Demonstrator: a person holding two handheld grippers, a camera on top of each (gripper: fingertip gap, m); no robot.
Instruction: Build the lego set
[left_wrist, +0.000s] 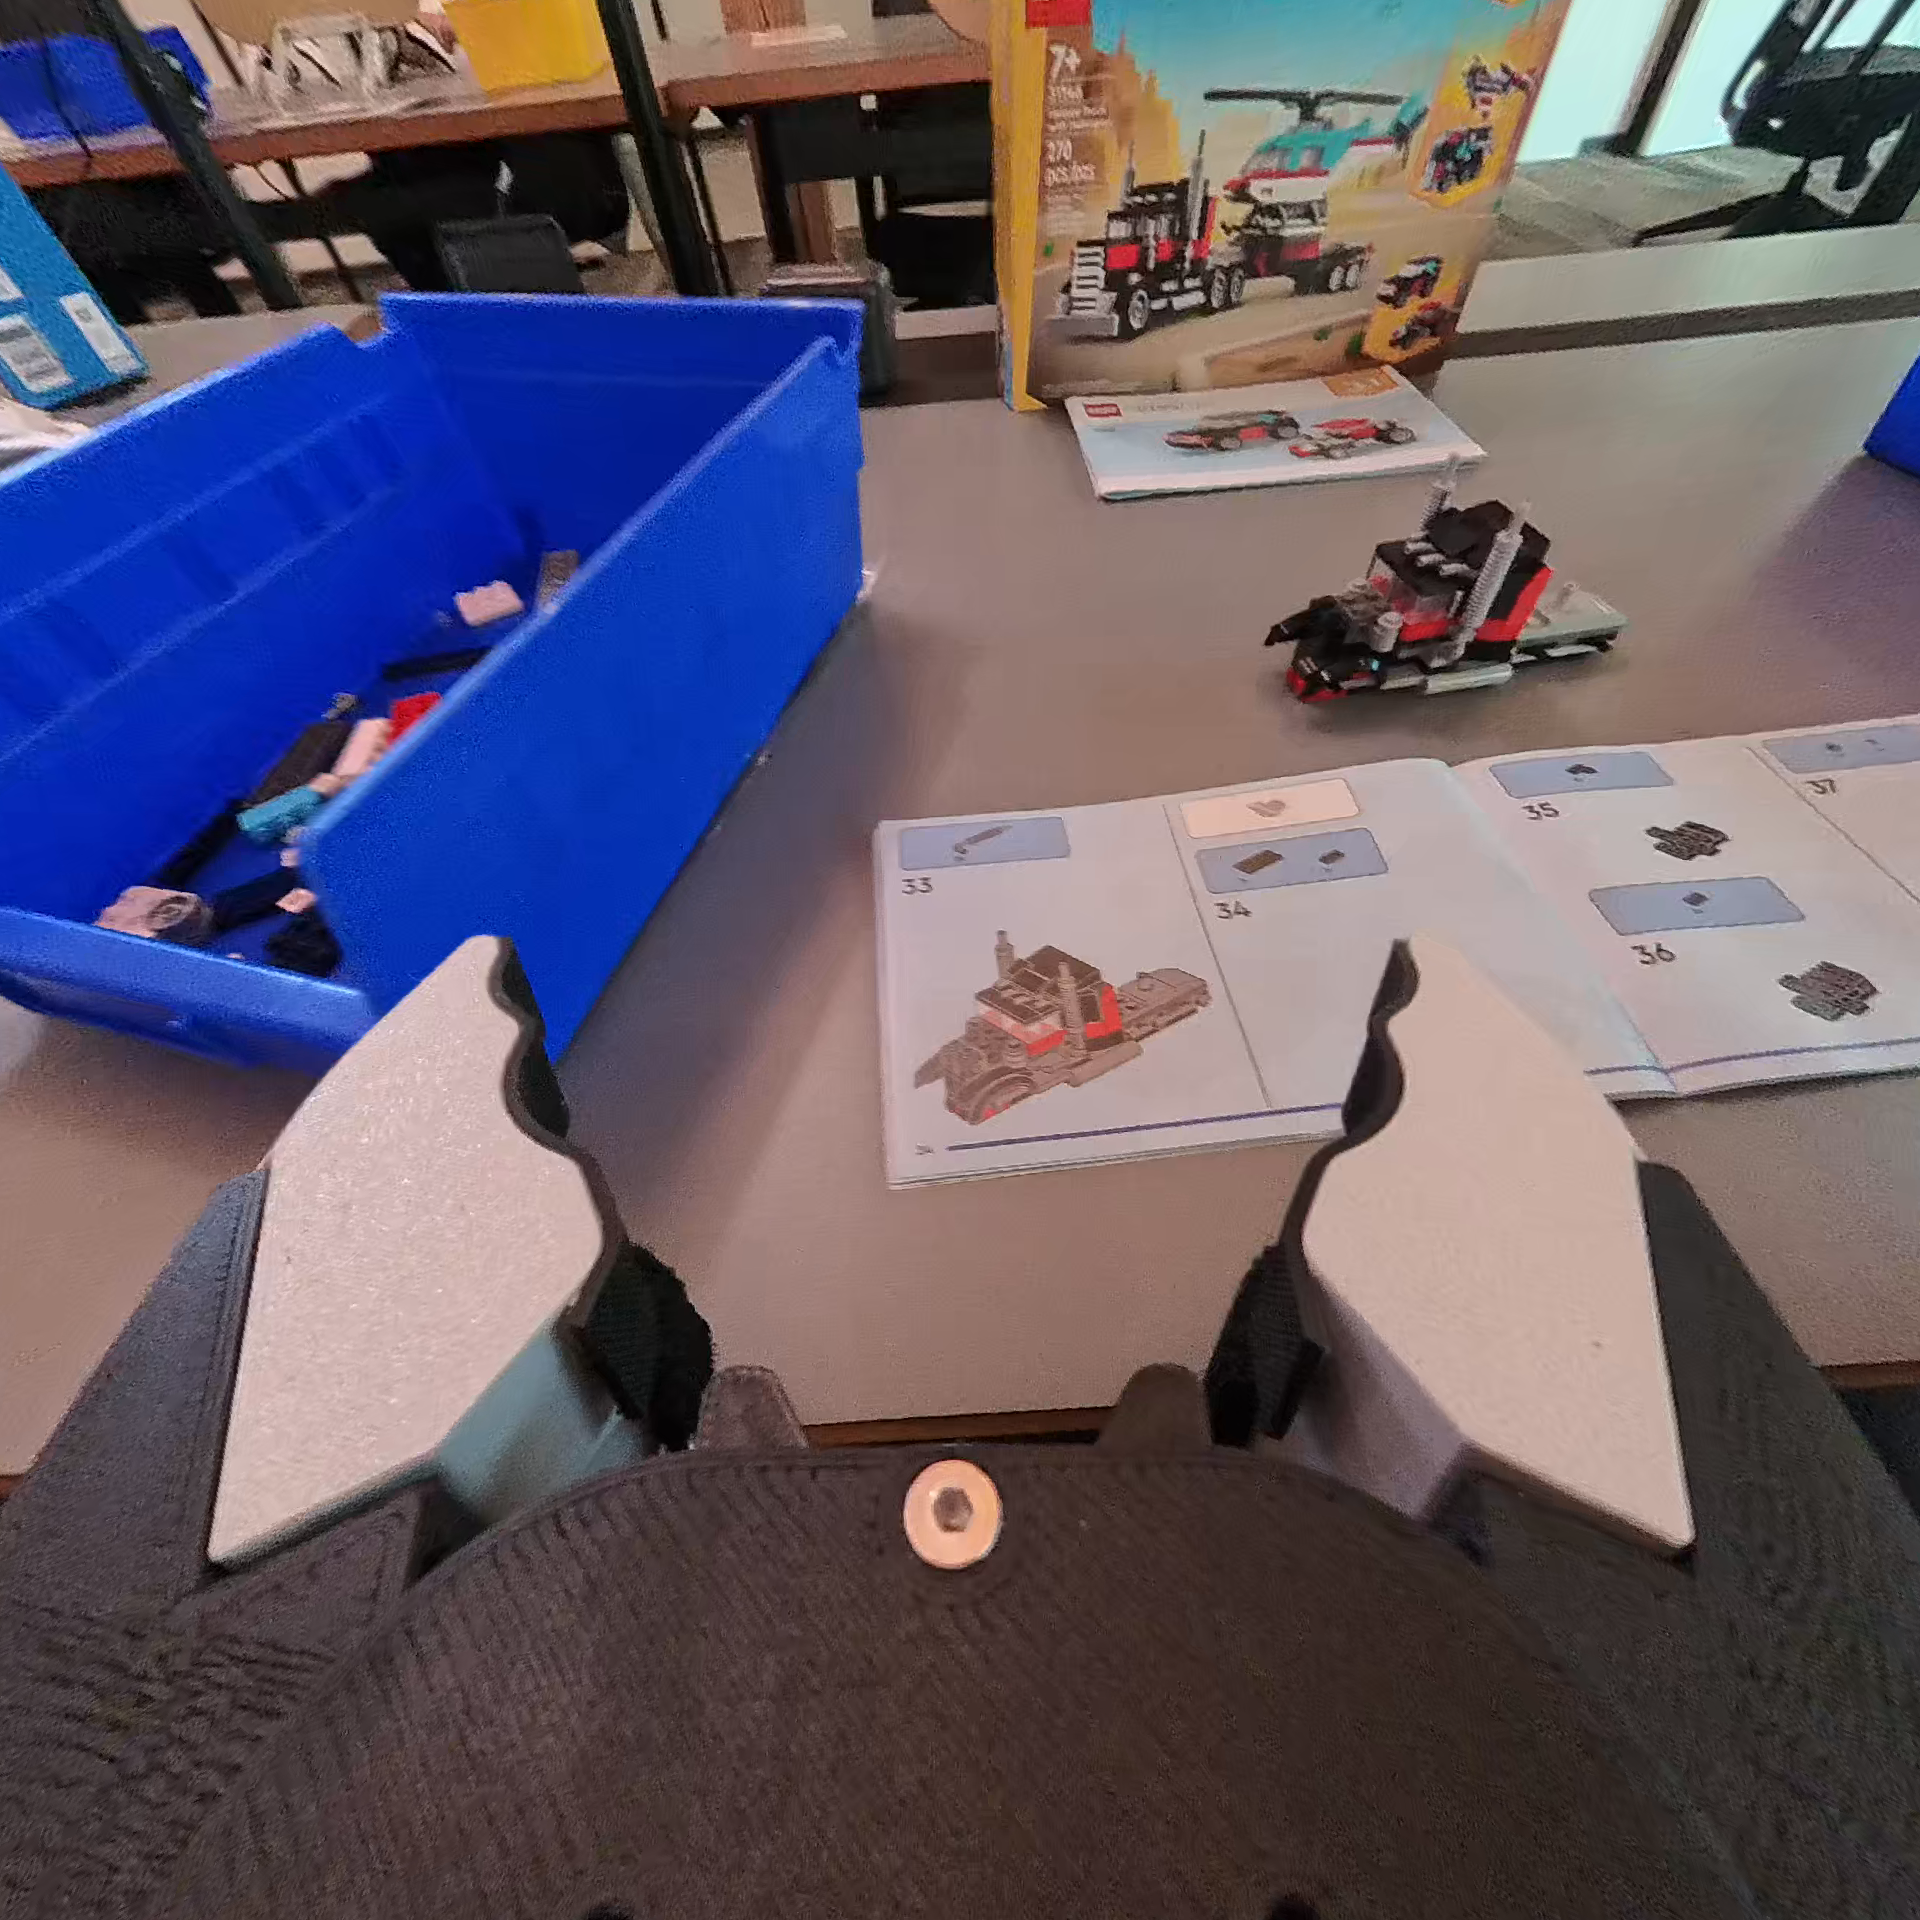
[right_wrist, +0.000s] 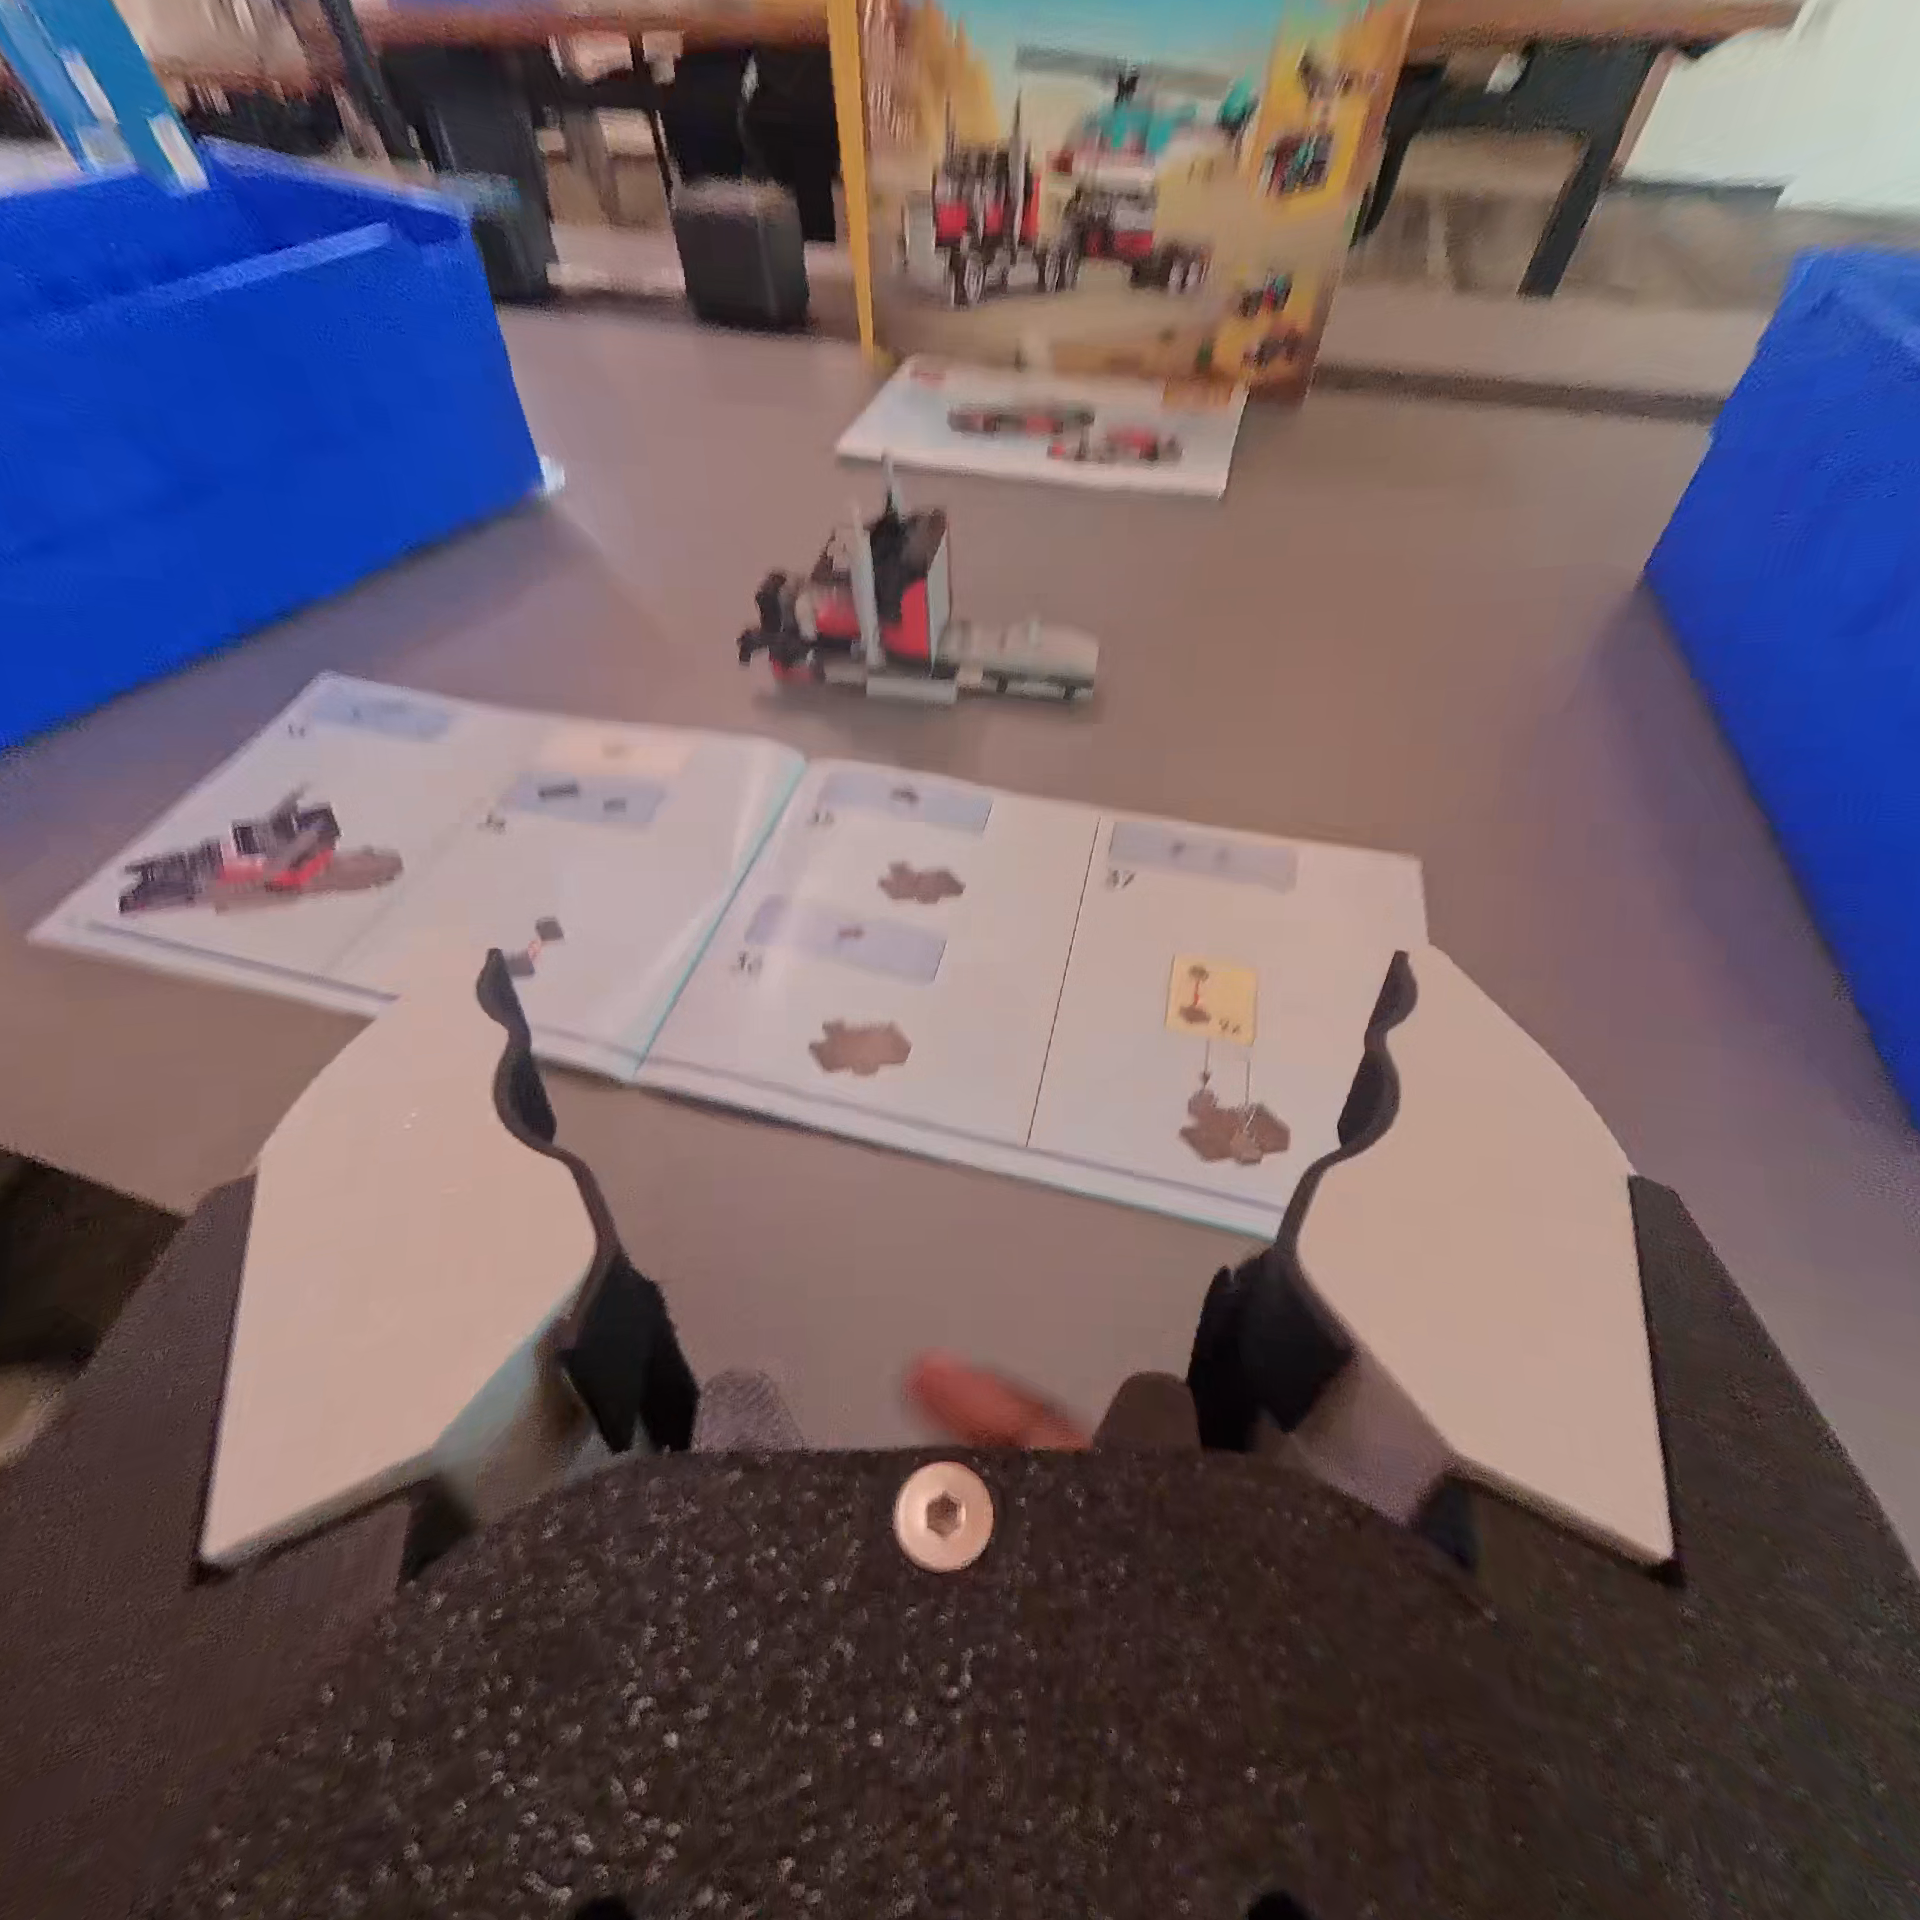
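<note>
My left gripper is wide open and holds nothing; it hovers over the grey table near its front edge. A blue bin with several loose bricks stands just left of it. An open instruction booklet lies ahead to the right. A partly built black, red and grey brick truck stands beyond the booklet. My right gripper is wide open and empty, above the near edge of the booklet. The truck stands farther ahead in the right wrist view.
The toy set's box stands upright at the back with a second booklet lying before it. A second blue bin stands at the right, the first bin at the left. A small reddish blur shows by the right gripper's base. The truck is about 15 cm from my right fingertips. The left camera catches it too, in the left wrist view.
</note>
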